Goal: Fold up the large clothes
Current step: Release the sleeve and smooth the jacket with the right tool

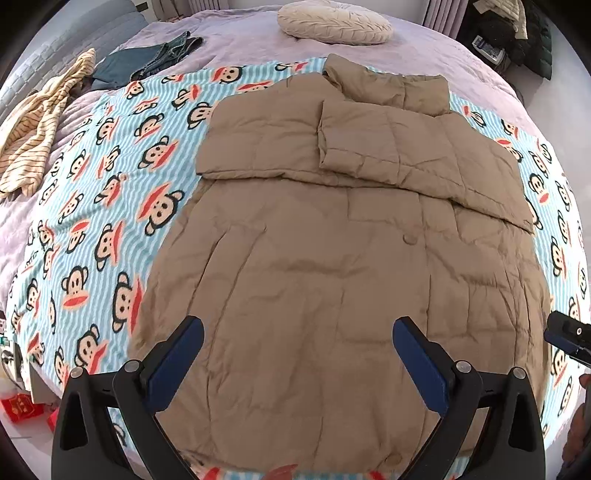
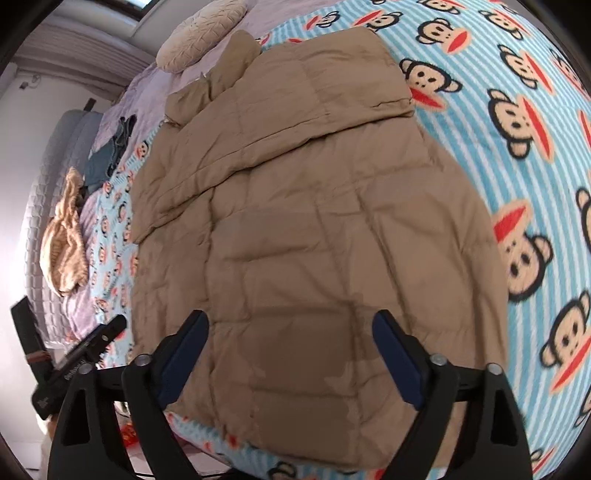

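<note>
1. We see the tan quilted coat [image 1: 314, 266] spread flat on the monkey-print blanket [image 1: 96, 206] that covers the bed [image 1: 236, 33]. Both sleeves are already folded across its chest, and the collar points toward the round cushion [image 1: 334, 22].
2. Our left gripper [image 1: 297, 360] hovers over the coat's lower half with its jaws wide apart and nothing between them. The right gripper [image 2: 290, 352] does likewise, jaws spread and empty, over the hem end.
3. We judge the coat to be light for its bulk, soft and puffy. The padding will likely spring back, so a fold may need pressing down to stay.
4. The shell looks smooth and probably slippery, so a shallow pinch could slide off.
5. We would take hold at the two hem corners nearest us, one per gripper, biting through all layers at the stitched edge.
6. The striped garment [image 1: 33, 136] and the jeans [image 1: 162, 55] lie well apart from the coat.
</note>
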Tool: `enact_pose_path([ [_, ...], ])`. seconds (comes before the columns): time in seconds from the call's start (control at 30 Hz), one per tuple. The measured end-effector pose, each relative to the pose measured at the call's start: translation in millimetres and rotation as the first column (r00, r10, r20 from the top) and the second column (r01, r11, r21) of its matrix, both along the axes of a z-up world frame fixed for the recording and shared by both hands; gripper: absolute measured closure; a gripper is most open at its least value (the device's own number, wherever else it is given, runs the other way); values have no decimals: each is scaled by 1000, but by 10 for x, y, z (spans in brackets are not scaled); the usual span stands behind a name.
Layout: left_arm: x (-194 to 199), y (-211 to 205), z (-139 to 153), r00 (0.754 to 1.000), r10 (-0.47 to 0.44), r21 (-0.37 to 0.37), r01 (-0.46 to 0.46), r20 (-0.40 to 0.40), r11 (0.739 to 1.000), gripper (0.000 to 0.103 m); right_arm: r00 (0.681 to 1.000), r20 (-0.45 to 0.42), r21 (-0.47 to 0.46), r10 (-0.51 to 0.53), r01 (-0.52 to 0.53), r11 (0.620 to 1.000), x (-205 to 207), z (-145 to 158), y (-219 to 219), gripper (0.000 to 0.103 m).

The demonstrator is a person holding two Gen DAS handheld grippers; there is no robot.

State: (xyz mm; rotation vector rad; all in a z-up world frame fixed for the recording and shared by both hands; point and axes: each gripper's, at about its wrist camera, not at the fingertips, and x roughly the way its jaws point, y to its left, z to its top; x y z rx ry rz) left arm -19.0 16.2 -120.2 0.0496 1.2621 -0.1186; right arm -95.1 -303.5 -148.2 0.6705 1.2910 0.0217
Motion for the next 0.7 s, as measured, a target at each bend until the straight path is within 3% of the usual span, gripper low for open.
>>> enact_pose_path([
  [0.4, -368, 373, -112, 993, -106, -24, 105, -51, 994, 1, 989, -25, 16, -146, 146, 989, -543, -19, 459, 9],
  [0.7, -614, 727, -193, 992, -107, -20, 106, -72, 994, 1, 960, -64, 34, -271, 274, 961, -849, -146, 553, 9],
])
